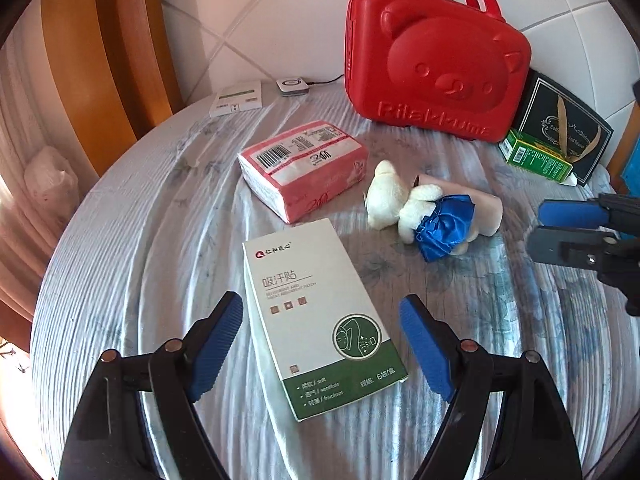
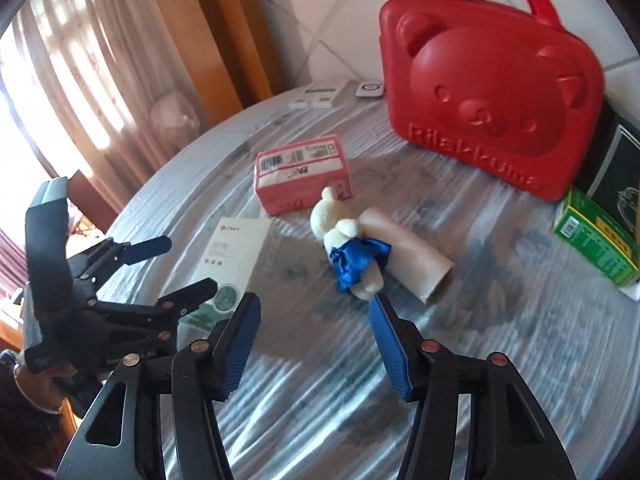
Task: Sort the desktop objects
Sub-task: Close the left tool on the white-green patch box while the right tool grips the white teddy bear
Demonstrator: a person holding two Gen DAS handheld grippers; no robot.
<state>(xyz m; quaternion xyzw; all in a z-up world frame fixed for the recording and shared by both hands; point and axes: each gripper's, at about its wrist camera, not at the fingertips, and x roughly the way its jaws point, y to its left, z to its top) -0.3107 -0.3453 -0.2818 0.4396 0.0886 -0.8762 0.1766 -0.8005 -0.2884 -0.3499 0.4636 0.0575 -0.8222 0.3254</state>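
Left wrist view: our left hand-held gripper [image 1: 322, 340] hangs released, astride the white-and-green patch box [image 1: 320, 316]; tissue pack [image 1: 304, 168] and plush bear [image 1: 416, 210] lie beyond.

Right wrist view: our right hand-held gripper [image 2: 314, 344], empty, unclenched, faces the bear [image 2: 348, 248] just ahead. Sorting seems barely begun; nothing is held.

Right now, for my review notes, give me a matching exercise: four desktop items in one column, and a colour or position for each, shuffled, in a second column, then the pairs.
Items:
1. bear-face case
2. tissue pack
3. plush toy
4. white and green box

Descriptions:
A. lies flat between the left tool's open blue pads
B. red, standing upright at the back
C. pink wrapper with a barcode
D. cream, wearing blue cloth, lying against a beige roll

Pairs: 1-B, 2-C, 3-D, 4-A
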